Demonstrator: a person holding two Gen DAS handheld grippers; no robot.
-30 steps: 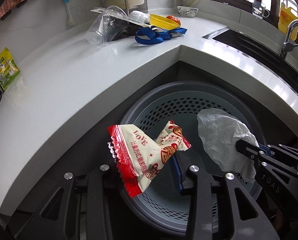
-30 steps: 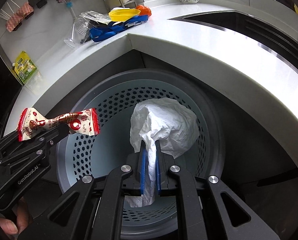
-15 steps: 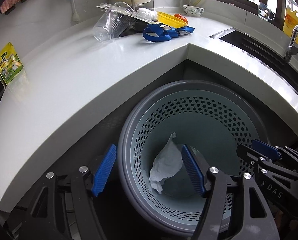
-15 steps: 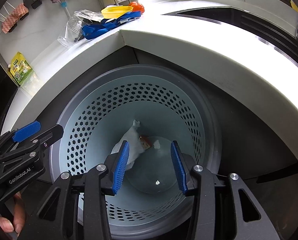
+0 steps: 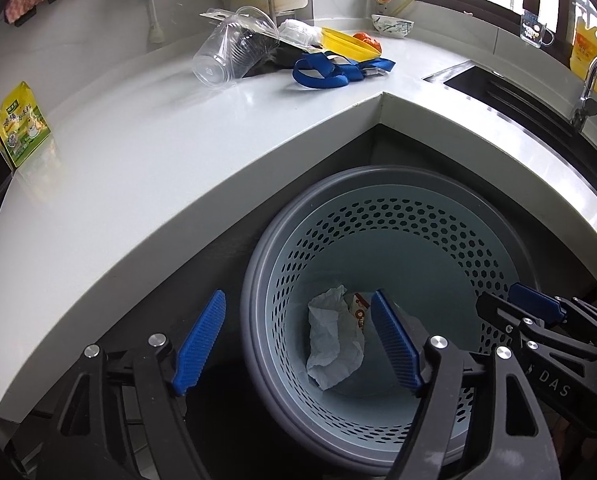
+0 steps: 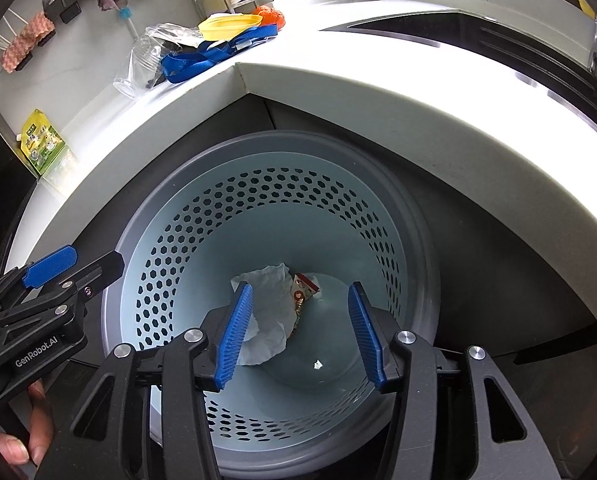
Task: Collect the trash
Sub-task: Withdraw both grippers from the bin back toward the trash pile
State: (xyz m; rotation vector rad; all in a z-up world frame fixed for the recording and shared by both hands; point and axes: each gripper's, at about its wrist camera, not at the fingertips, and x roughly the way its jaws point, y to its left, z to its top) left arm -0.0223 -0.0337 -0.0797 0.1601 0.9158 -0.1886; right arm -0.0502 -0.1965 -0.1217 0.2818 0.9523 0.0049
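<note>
Clear plastic cup (image 5: 228, 58) lies ahead-left on the counter, long axis toward me, nearer my left gripper (image 5: 298, 340); both it and my right gripper (image 6: 300, 332) are opening, empty, above the bin (image 6: 170, 216).

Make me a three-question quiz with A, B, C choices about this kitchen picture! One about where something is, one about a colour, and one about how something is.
1. Where is the crumpled white paper?
A. on the counter
B. at the bottom of the bin
C. in the sink

2. What colour is the strap on the counter?
A. blue
B. red
C. green

3. How is the clear cup?
A. standing upright
B. lying on its side
C. stacked in the bin

Answers:
1 B, it lies on the floor of the bin beside a snack wrapper.
2 A, the looped strap is bright blue.
3 B, its base points sideways toward the camera.
</note>
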